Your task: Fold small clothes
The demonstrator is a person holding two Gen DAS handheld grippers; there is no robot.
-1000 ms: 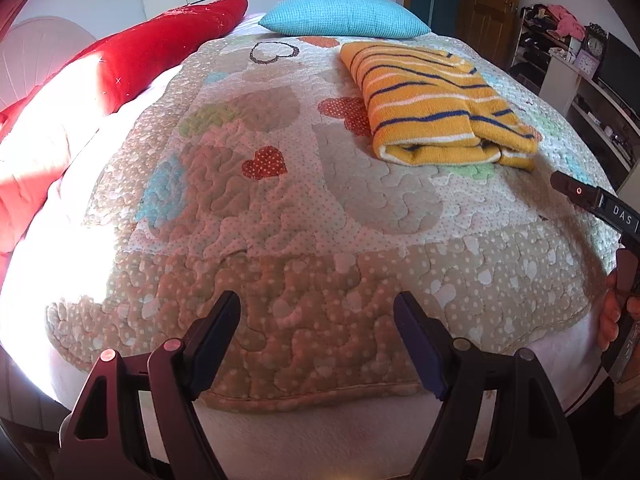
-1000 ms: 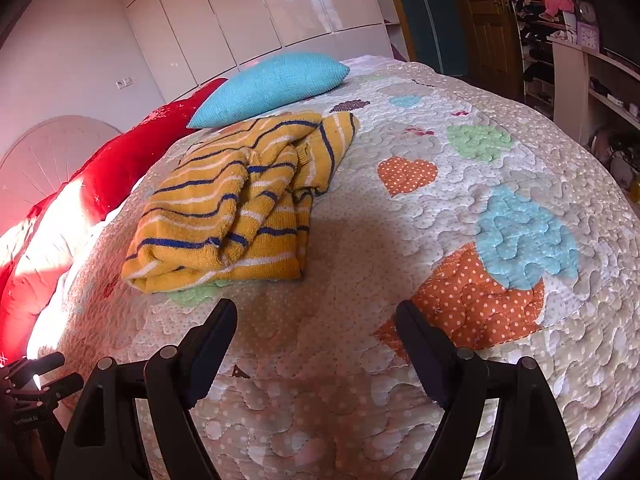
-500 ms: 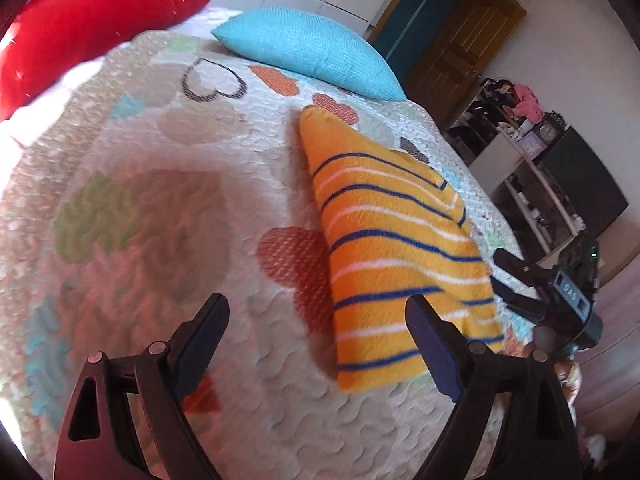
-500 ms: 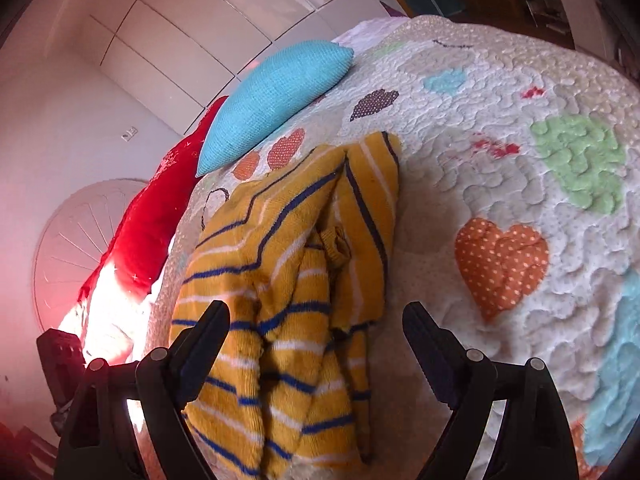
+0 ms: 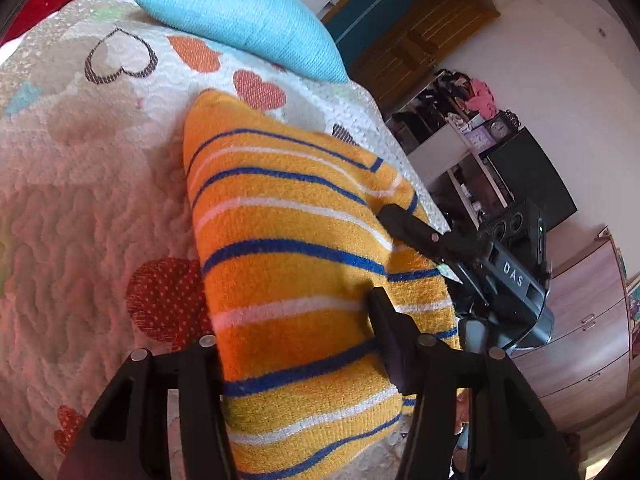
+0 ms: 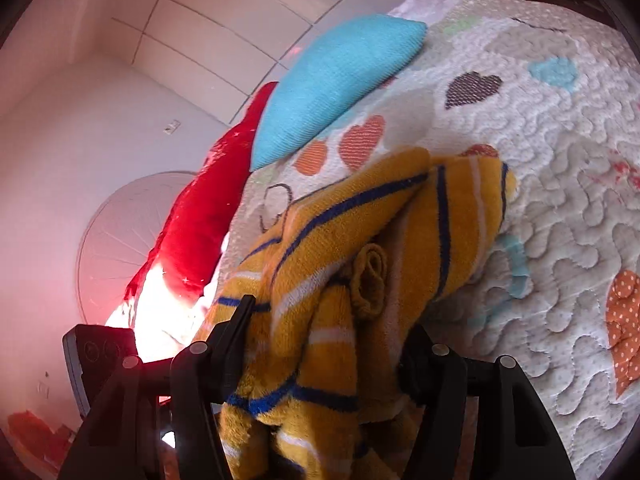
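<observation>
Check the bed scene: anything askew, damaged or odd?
No damage or spill. The striped sweater isn't a tidy fold: seen from the right wrist its open side is bunched, with a rolled cuff poking out. It sits between the fingers of both the left gripper and right gripper.

This is a bedroom in a home. A bed is covered by a cream quilted bedspread with patchwork hearts [image 5: 100, 184], with a turquoise knitted cushion [image 5: 244, 20] and a long red pillow [image 6: 208, 208] at its head. Glossy white wardrobe doors [image 6: 224, 28] line one wall. A brown wooden door [image 5: 420, 52], open shelves cluttered with clothes and small clocks [image 5: 472, 120] and a wooden chest of drawers [image 5: 592, 344] stand beside the bed.
</observation>
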